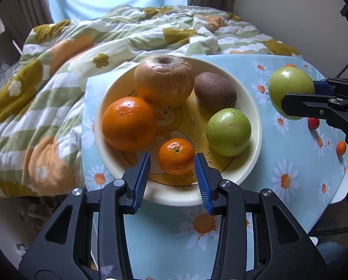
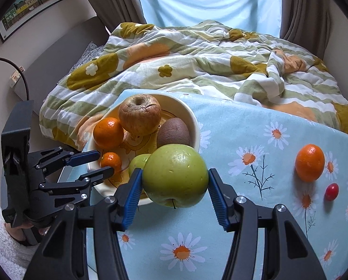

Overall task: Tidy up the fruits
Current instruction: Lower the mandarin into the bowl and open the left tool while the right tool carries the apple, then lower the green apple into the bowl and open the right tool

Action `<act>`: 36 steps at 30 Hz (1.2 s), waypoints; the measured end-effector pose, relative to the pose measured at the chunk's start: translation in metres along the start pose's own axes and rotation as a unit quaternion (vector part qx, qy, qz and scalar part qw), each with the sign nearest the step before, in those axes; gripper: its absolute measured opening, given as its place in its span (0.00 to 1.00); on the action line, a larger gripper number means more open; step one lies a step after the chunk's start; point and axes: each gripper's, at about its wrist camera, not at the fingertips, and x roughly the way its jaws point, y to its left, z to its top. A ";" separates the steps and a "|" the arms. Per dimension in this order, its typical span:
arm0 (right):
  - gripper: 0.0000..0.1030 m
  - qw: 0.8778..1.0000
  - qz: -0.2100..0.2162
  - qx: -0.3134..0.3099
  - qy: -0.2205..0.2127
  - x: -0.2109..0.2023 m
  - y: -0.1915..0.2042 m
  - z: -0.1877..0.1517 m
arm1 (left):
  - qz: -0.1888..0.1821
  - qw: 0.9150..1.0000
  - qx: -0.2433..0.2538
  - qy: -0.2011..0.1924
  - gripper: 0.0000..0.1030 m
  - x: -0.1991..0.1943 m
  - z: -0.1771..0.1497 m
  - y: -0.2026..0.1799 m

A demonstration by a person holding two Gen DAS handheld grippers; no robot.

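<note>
Your left hand-held gripper (image 1: 171, 161) stands spread around the small mandarin (image 1: 176, 156) in the bowl (image 1: 255, 126), pads clear. Your right hand-held gripper (image 2: 175, 175) pinches a green apple (image 2: 175, 175)

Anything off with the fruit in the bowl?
Yes: the brown apple at the back of the bowl is wrinkled and discoloured, with sunken skin around its stem pit. It looks overripe. The other fruits look sound.

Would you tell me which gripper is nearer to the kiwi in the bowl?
Left. The left gripper is inside the bowl, straddling the small mandarin across from the kiwi. The right gripper holds a green apple outside the rim.
</note>
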 end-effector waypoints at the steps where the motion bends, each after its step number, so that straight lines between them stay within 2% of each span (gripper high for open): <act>1: 0.50 1.000 0.000 0.000 0.000 -0.001 -0.001 0.001 | 0.000 1.000 -0.001 0.000 0.73 0.000 0.000 0.000; 2: 0.50 1.000 0.001 0.000 0.000 -0.001 -0.001 0.000 | -0.001 1.000 -0.001 -0.001 1.00 -0.002 -0.001 -0.001; 4: 0.50 1.000 0.002 -0.002 -0.001 -0.001 -0.002 0.001 | -0.007 1.000 -0.003 -0.013 1.00 -0.009 -0.002 -0.004; 16: 0.50 0.998 0.033 -0.051 -0.002 -0.001 0.013 0.024 | 0.008 1.000 -0.024 -0.016 1.00 -0.032 -0.008 -0.009; 27: 0.50 0.993 0.070 -0.092 0.023 0.036 0.051 0.038 | 0.011 0.999 -0.053 0.003 1.00 -0.035 -0.026 0.006; 34: 0.50 0.991 0.059 -0.111 0.038 0.057 0.068 0.041 | 0.018 0.997 -0.076 0.007 1.00 -0.034 -0.033 0.020; 36: 0.50 0.991 0.068 -0.106 0.042 0.061 0.068 0.041 | 0.019 0.997 -0.080 0.008 1.00 -0.034 -0.035 0.023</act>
